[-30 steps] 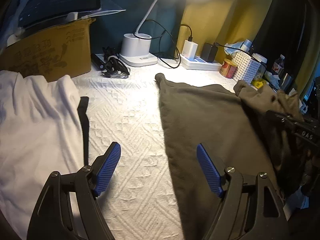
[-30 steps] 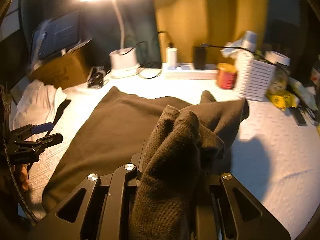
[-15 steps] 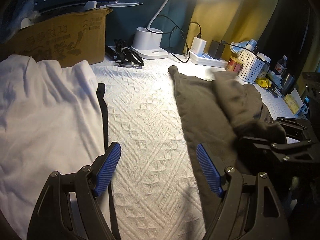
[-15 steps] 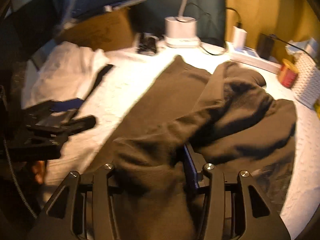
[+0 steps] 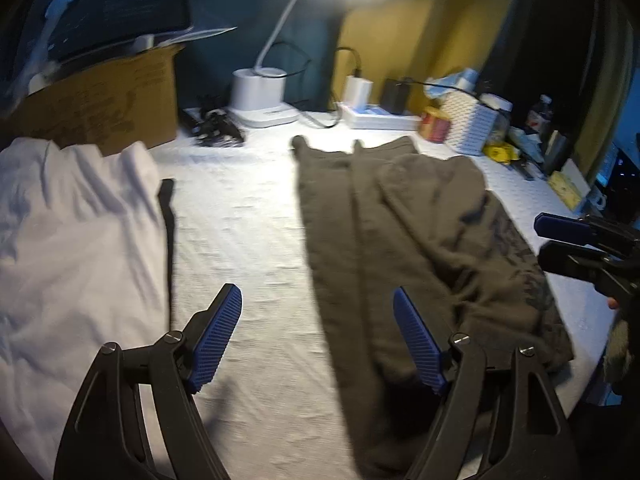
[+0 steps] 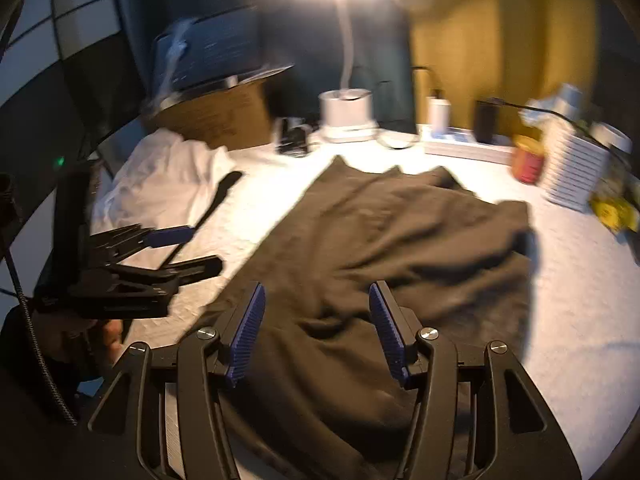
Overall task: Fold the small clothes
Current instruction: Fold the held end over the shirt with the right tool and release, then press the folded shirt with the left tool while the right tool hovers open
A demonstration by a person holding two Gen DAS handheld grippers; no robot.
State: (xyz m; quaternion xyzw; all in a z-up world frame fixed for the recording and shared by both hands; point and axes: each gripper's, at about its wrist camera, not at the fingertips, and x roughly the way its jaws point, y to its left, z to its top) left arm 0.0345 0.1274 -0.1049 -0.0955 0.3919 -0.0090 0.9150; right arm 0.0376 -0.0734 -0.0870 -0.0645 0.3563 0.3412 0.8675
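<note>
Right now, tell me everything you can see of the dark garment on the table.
The dark garment is olive-brown, soft knit-looking fabric, lying flat but rumpled on the white textured table cover. One side is folded over onto the rest, with creases running lengthways. Its far edge ends in small points. The right gripper, jaws opening, hovers over its near end, gripping nothing.

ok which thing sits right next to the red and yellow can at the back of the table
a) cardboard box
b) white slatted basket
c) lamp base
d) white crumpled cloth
b: the red and yellow can stands directly beside the white slatted basket, on the side away from the box.
</note>
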